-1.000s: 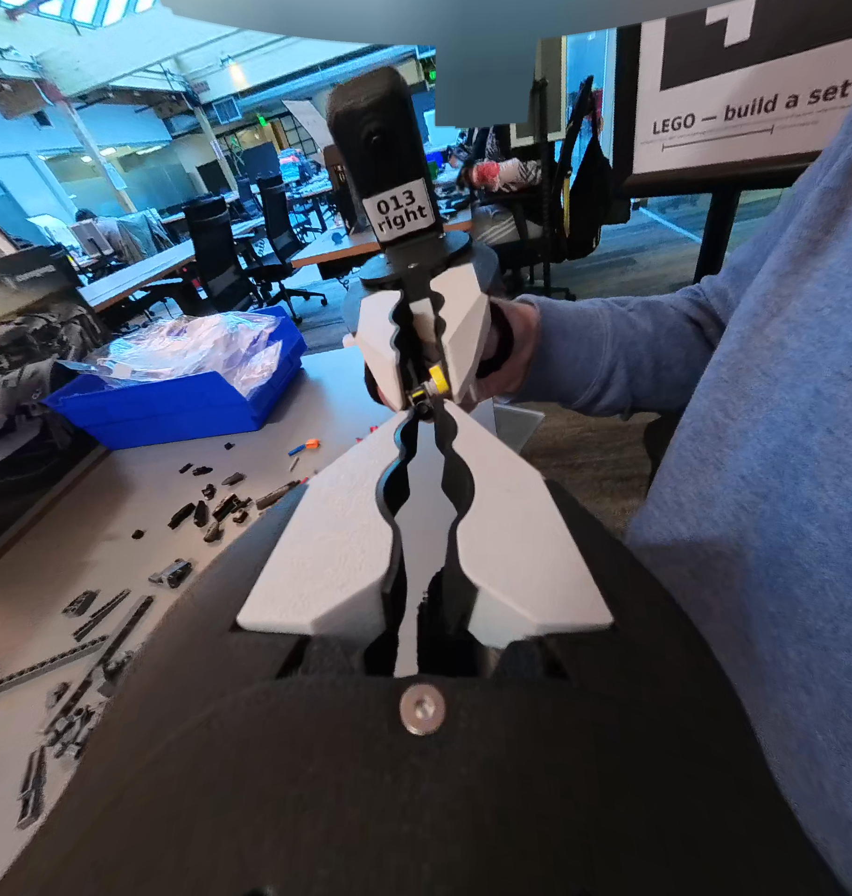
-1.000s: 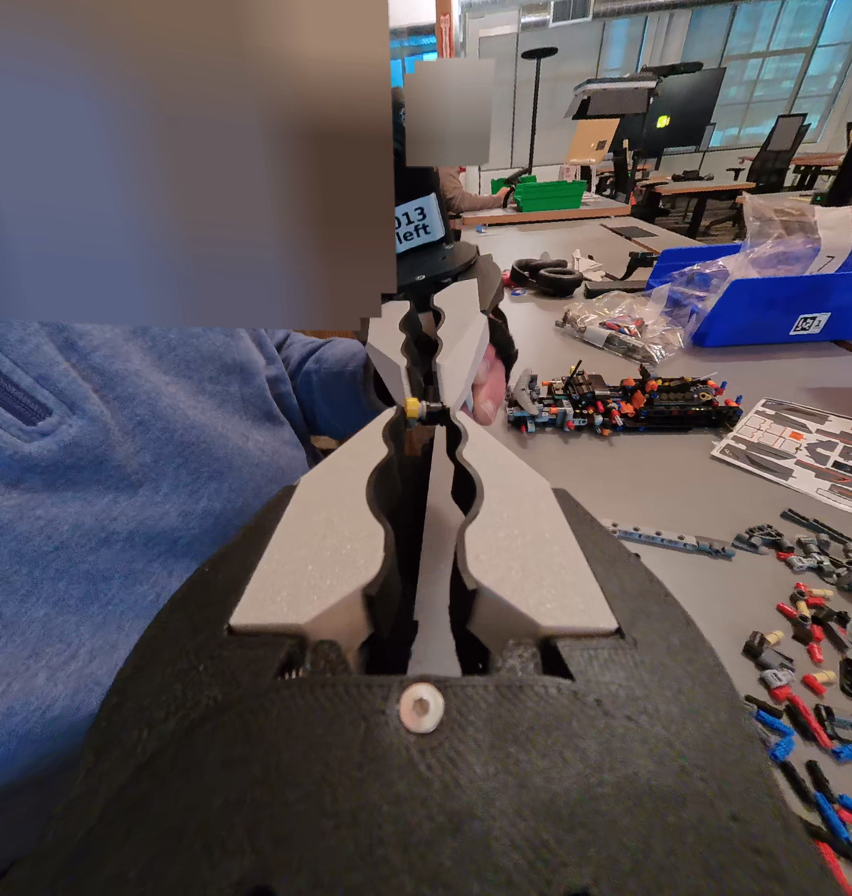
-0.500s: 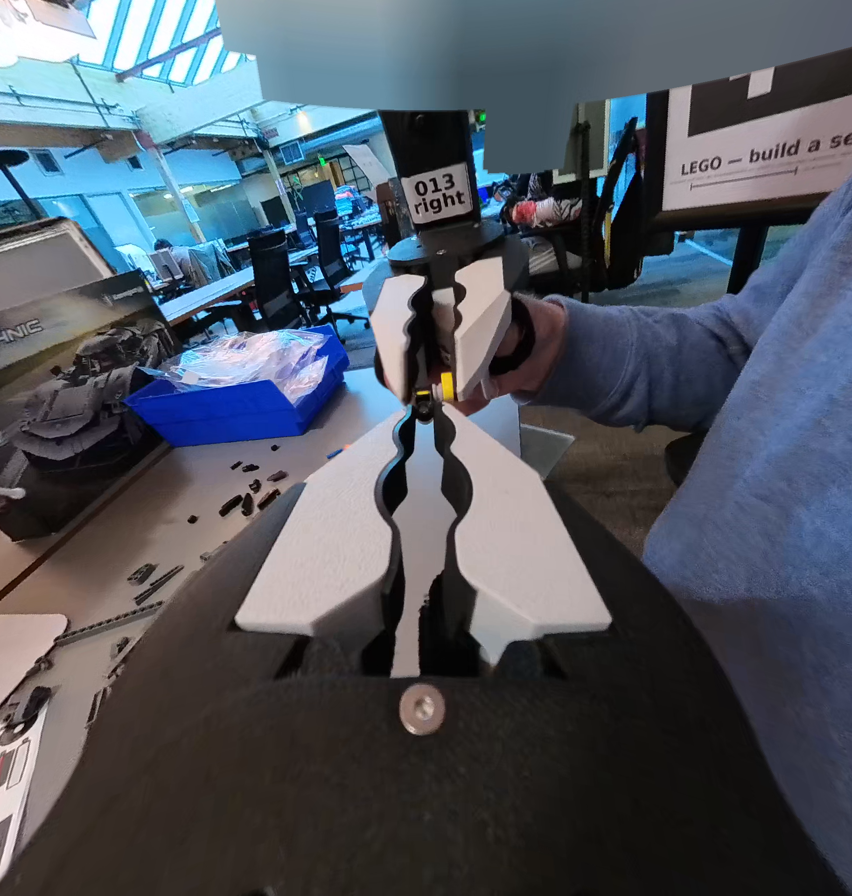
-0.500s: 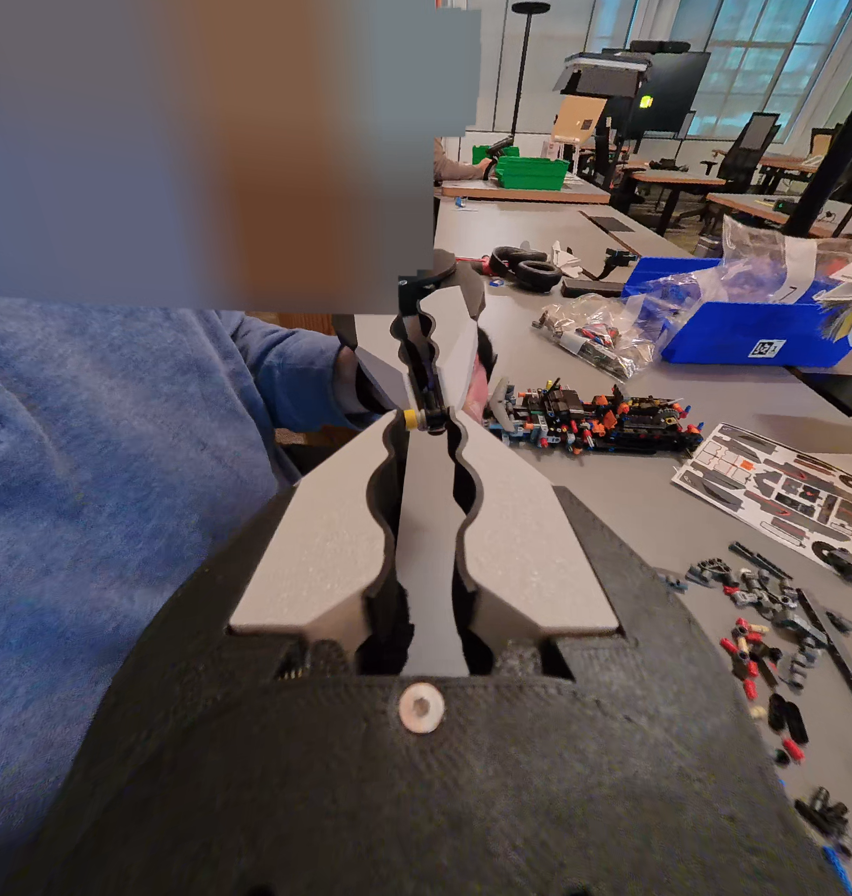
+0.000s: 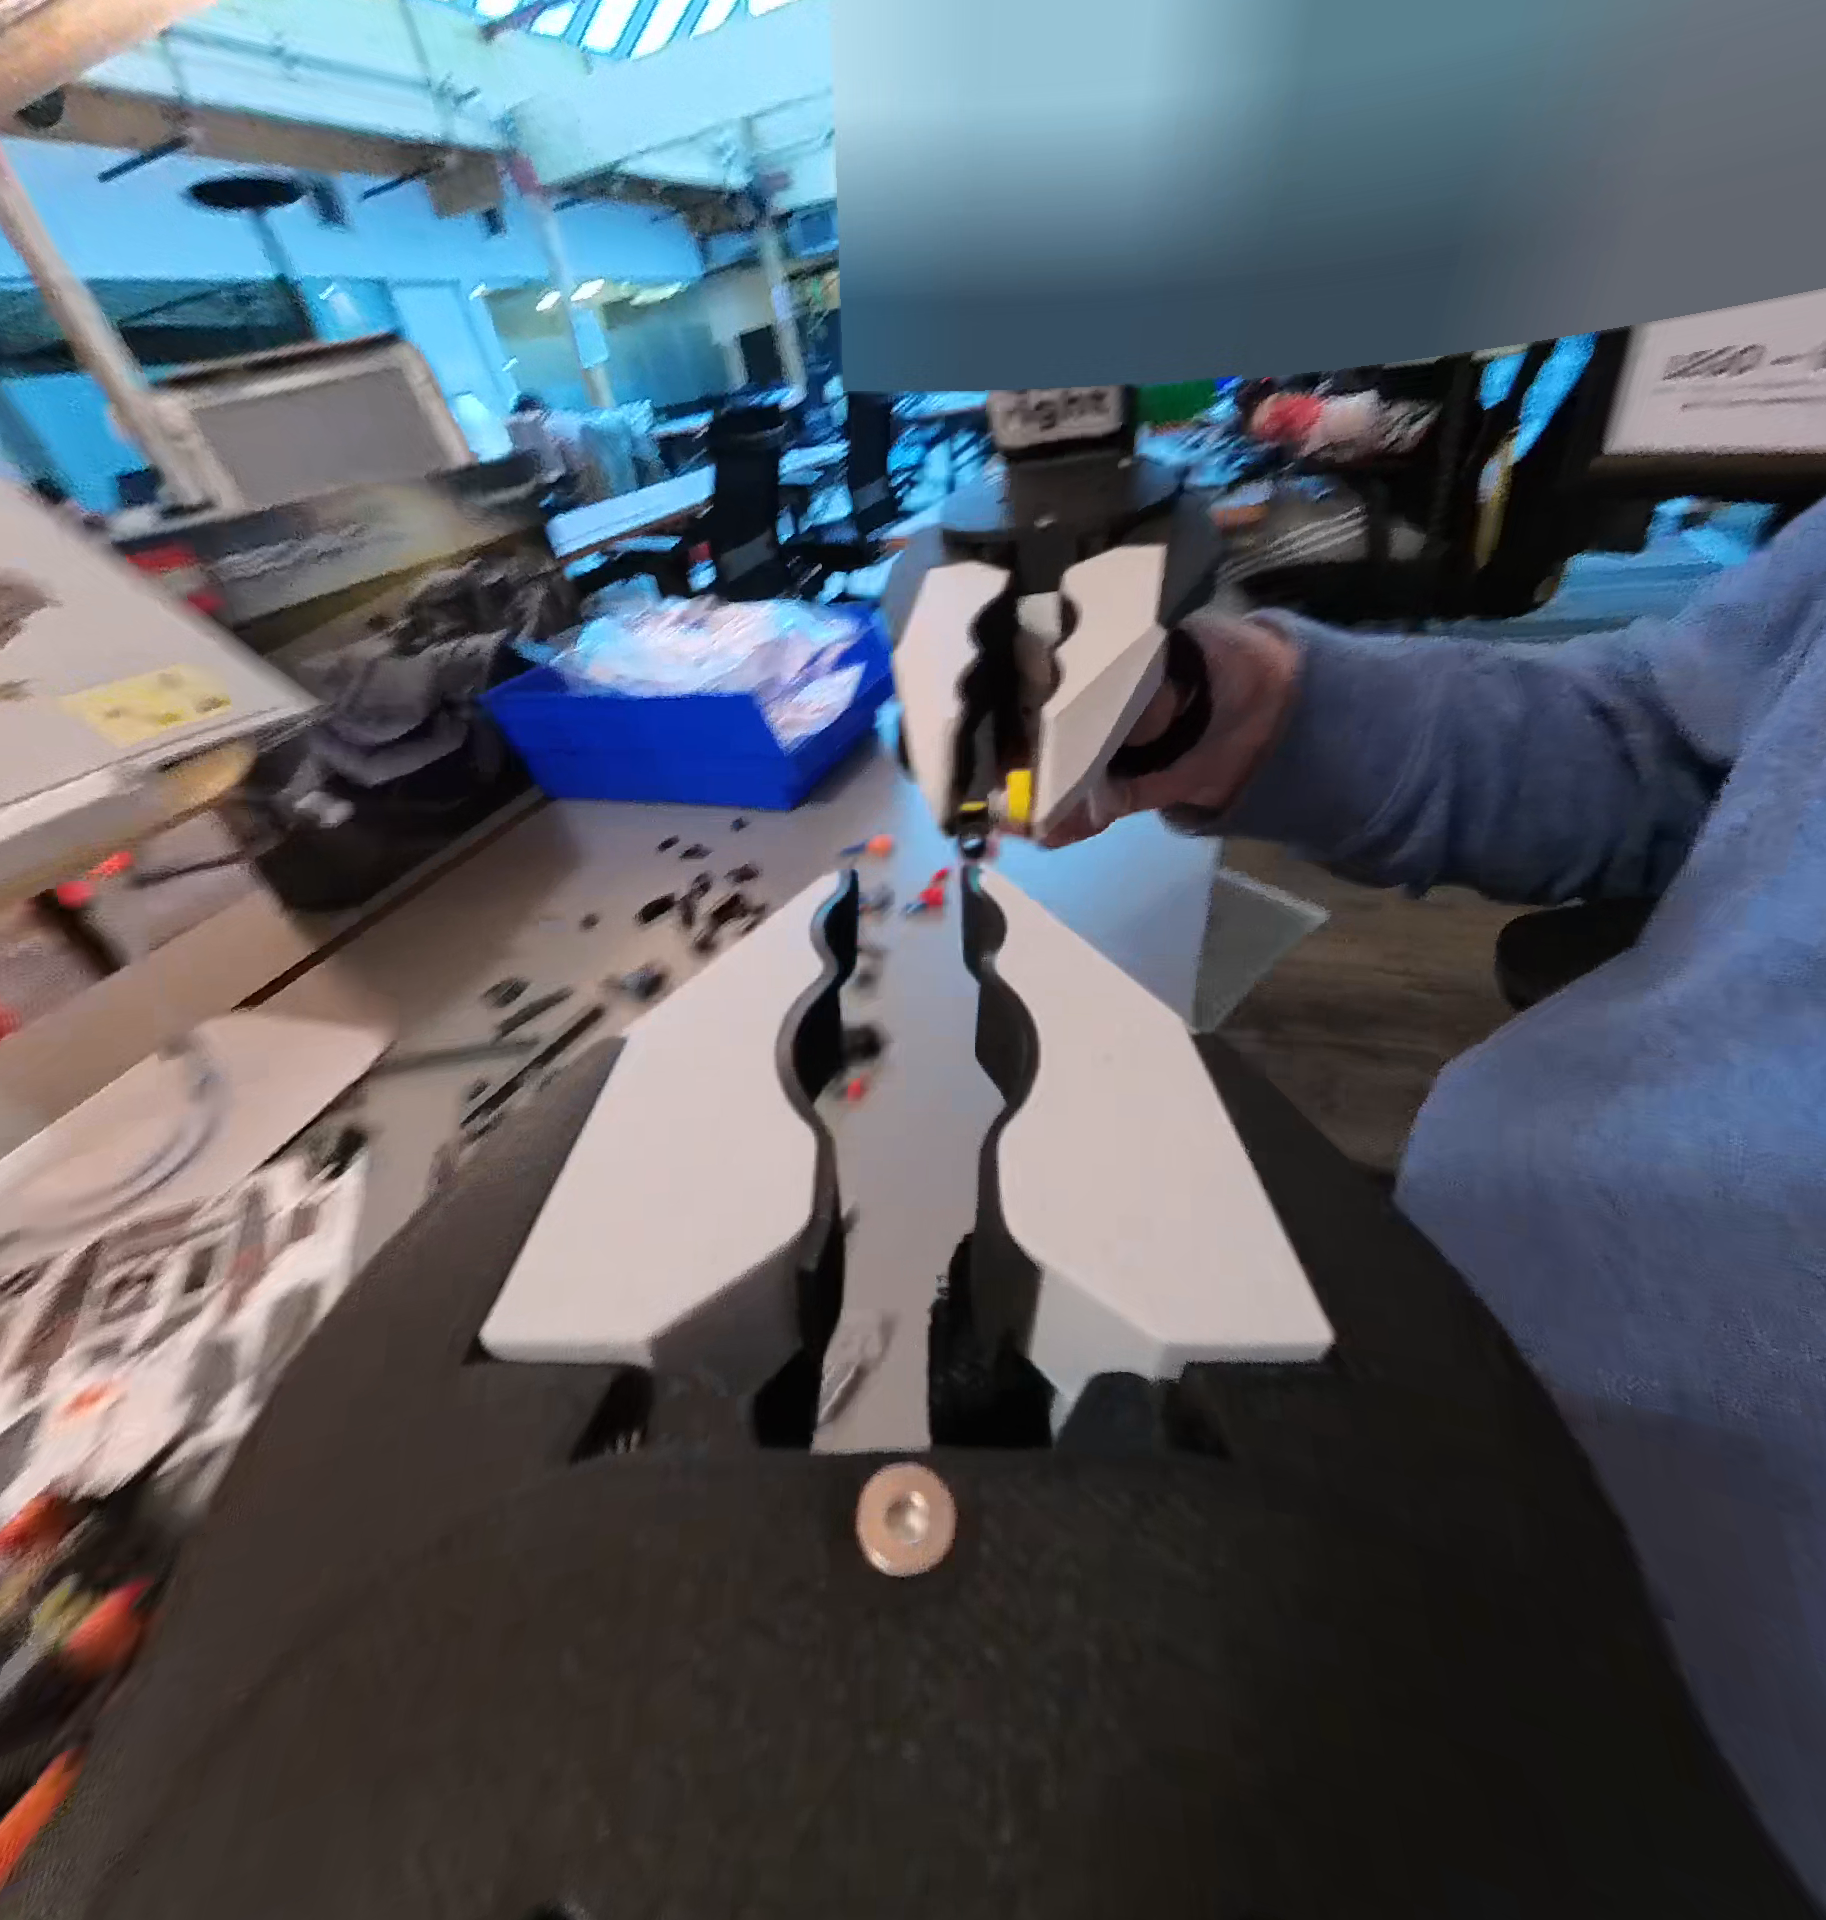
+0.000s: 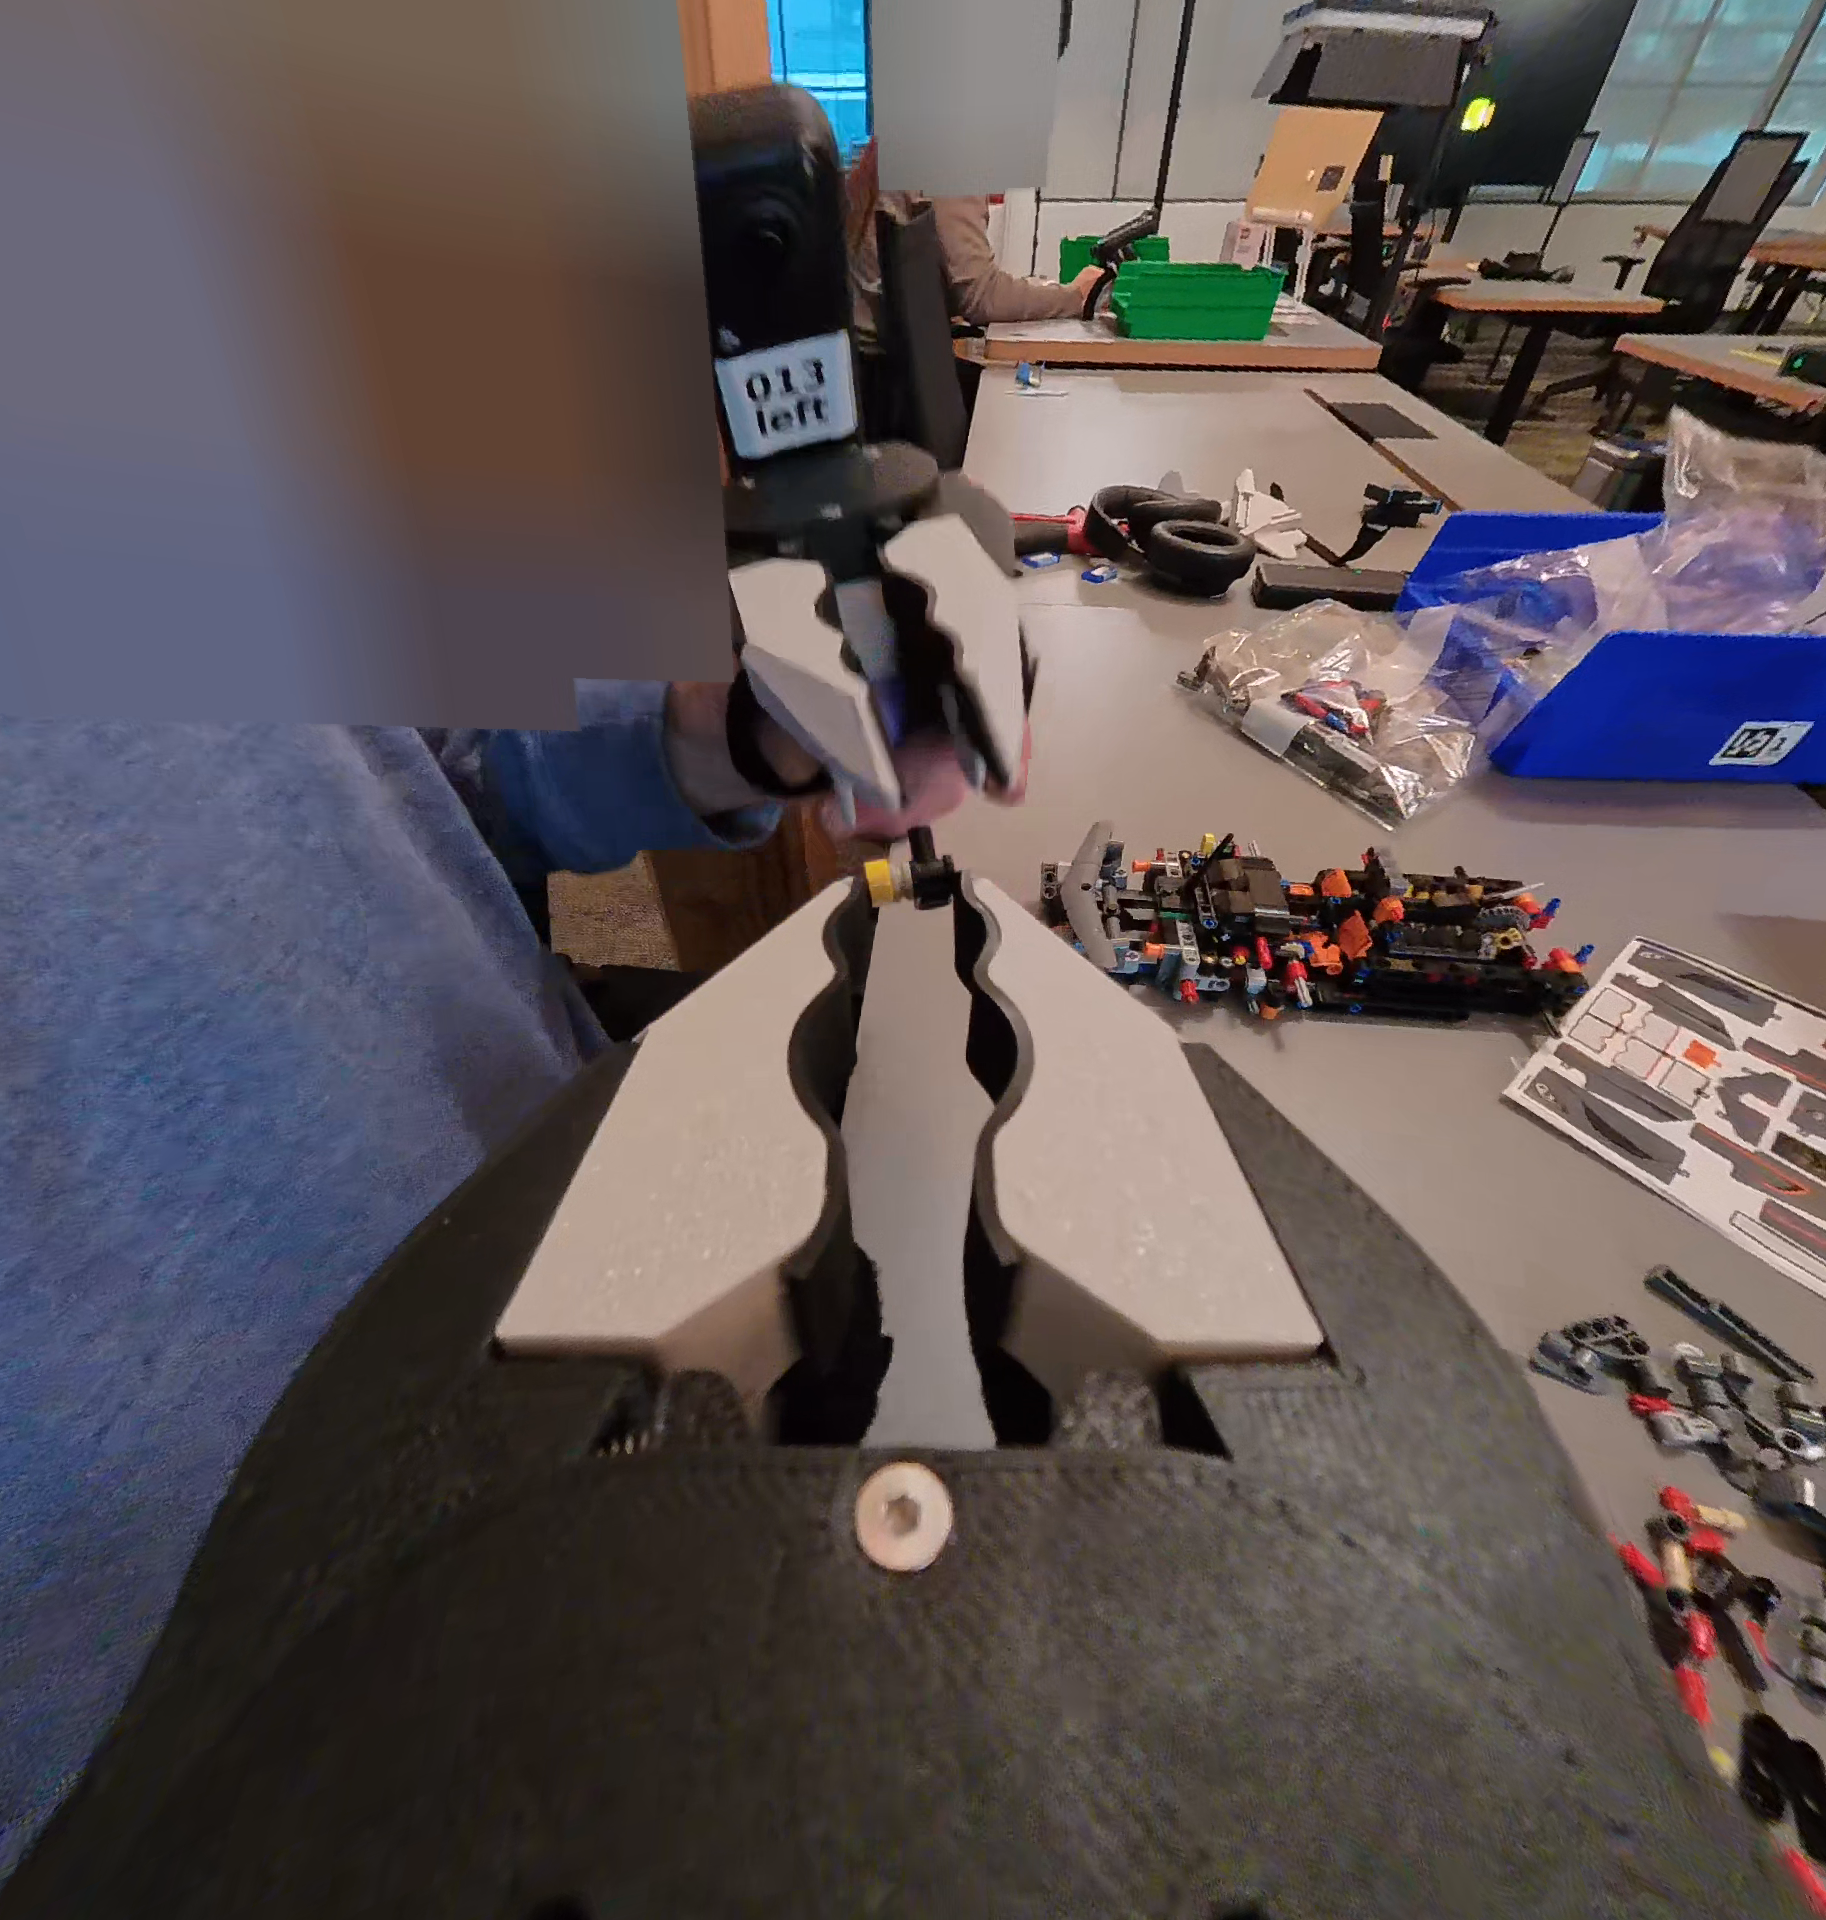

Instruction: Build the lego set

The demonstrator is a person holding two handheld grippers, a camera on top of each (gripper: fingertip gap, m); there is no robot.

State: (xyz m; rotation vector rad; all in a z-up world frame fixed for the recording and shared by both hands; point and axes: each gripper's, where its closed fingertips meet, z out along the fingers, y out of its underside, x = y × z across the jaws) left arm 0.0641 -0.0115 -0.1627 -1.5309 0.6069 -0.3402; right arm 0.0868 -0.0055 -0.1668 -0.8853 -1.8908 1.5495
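My right gripper (image 6: 911, 883) is shut on a small yellow-and-black lego piece (image 6: 904, 876), held at its fingertips in the air over the table's near edge. The piece also shows in the left wrist view (image 5: 1013, 798), in the right gripper (image 5: 1000, 823). My left gripper (image 5: 911, 883) is open and empty, its tips just short of the piece. In the right wrist view the left gripper (image 6: 935, 784) hangs just above and behind the piece, jaws apart. A partly built lego chassis (image 6: 1304, 935) lies on the grey table (image 6: 1356, 1164) to the right.
A sticker sheet (image 6: 1719, 1091) and loose lego pieces (image 6: 1719, 1455) lie right of the chassis. A bag of parts (image 6: 1324, 707) and a blue bin (image 6: 1667, 707) stand behind. Another blue bin (image 5: 680, 738), scattered pieces (image 5: 701, 904) and the set's box (image 5: 369, 623) are on the left. Left and right tips are no more than a few centimetres apart.
My left gripper has opened and drawn back a little from the piece. The right gripper still holds the piece. The left wrist view has swung and is blurred.
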